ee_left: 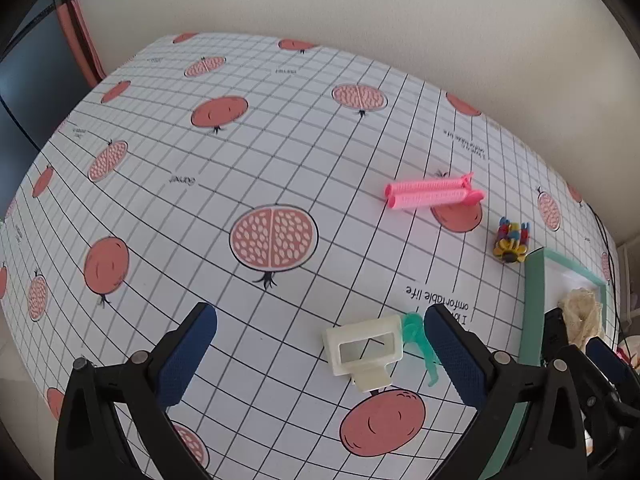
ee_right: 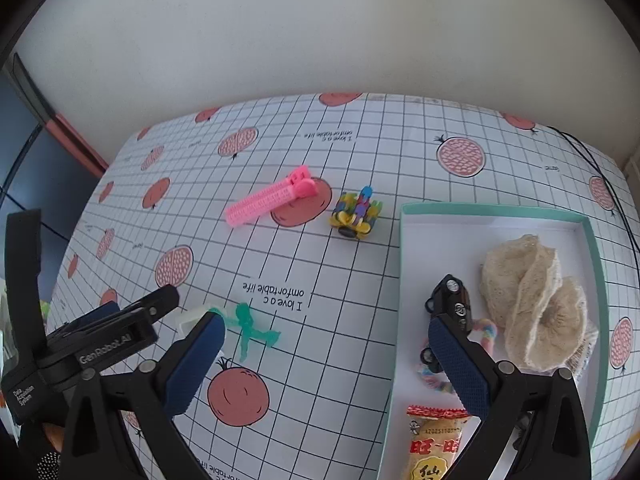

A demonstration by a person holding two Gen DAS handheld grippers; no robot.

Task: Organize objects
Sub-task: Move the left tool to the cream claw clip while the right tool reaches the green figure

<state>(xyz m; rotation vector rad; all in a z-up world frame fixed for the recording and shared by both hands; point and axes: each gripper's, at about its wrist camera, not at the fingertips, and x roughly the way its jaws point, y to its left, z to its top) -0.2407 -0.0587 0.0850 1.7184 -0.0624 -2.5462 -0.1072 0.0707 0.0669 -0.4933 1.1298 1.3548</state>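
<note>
Left hand-held gripper (ee_left: pixel 320 354): spread wide, framing the white clip (ee_left: pixel 364 350) on the desk (ee_left: pixel 280 152).
Right hand-held gripper (ee_right: pixel 326 364): spread, hovering over the tray's (ee_right: pixel 490 210) edge, empty.

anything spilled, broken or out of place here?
Nothing spilled or broken. Four items lie loose on the cloth outside the tray: pink clips, multicolored toy, white clip, green clip. Both tools are open.
</note>
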